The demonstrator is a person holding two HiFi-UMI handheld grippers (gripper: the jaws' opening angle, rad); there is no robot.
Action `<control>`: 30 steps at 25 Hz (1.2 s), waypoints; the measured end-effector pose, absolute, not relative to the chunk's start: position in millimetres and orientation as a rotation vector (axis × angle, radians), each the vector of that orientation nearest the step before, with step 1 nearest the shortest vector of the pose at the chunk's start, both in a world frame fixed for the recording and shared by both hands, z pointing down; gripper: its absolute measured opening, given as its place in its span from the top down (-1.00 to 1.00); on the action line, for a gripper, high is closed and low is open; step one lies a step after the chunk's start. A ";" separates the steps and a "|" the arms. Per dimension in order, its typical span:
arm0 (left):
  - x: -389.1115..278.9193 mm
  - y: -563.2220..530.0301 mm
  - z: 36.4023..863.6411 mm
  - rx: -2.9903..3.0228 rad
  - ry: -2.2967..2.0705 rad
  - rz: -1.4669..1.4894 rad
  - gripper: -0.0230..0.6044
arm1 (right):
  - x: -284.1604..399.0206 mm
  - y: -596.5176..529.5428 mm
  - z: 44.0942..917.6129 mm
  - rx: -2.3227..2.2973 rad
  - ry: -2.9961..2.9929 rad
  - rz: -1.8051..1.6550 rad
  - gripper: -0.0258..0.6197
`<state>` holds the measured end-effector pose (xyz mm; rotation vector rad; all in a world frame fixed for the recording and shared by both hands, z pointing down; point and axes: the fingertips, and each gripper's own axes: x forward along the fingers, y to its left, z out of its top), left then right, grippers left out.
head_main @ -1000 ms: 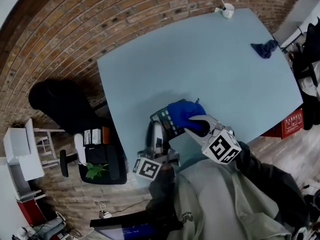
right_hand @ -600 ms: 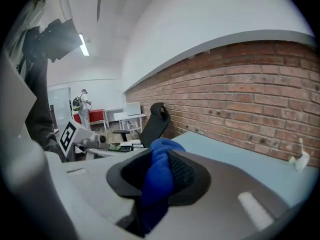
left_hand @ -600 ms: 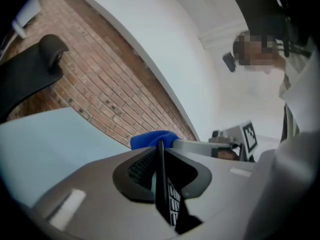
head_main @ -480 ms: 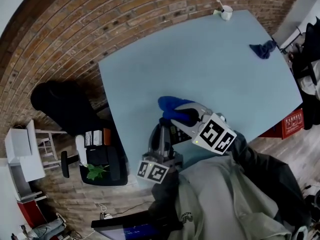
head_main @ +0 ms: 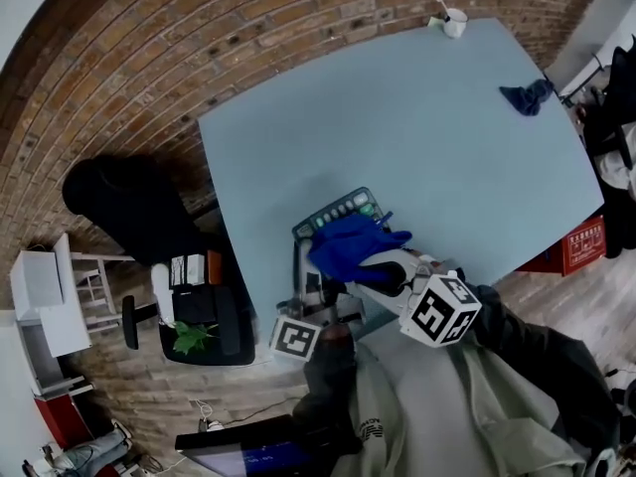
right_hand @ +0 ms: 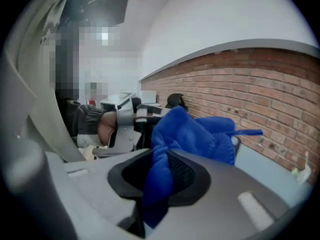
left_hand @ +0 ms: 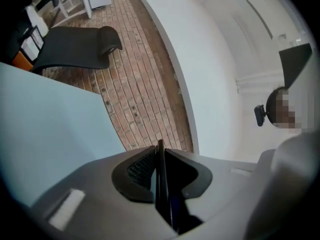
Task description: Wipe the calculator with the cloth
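Note:
The dark calculator (head_main: 336, 214) lies tilted near the table's front edge, its far rows of keys showing. My left gripper (head_main: 307, 284) is shut on its near end; in the left gripper view the calculator's thin dark edge (left_hand: 160, 180) stands between the pads of the left gripper (left_hand: 159, 156). A bright blue cloth (head_main: 352, 248) covers the near part of the calculator. My right gripper (head_main: 383, 266) is shut on the cloth (right_hand: 192, 134), which bulges out of the right gripper (right_hand: 162, 176) towards the brick wall.
The light blue table (head_main: 397, 117) carries a white cup (head_main: 453, 22) at its far corner and a second dark blue cloth (head_main: 526, 97) at the right. A black chair (head_main: 119, 202) and a small plant (head_main: 187, 339) stand on the brick floor at the left.
The right gripper has drawn the cloth back toward the person, uncovering the far rows of the calculator's keys. The left gripper has stayed almost where it was on the calculator.

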<state>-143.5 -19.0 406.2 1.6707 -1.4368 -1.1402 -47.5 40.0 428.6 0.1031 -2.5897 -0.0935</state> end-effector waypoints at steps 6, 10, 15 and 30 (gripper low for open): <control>-155.0 -14.2 415.4 1.507 -1.369 -1.251 0.76 | -15.4 8.6 420.2 0.316 -2.572 -0.360 0.66; -148.0 -15.5 413.9 1.449 -1.272 -1.333 0.77 | -42.0 63.5 433.3 0.098 -2.537 -0.726 0.66; -157.1 -11.5 402.4 1.455 -1.228 -1.407 0.77 | -33.8 42.9 429.4 0.240 -2.496 -0.888 0.67; -162.2 -7.9 410.6 1.491 -1.277 -1.358 0.77 | -34.4 32.2 426.8 0.307 -2.593 -0.685 0.67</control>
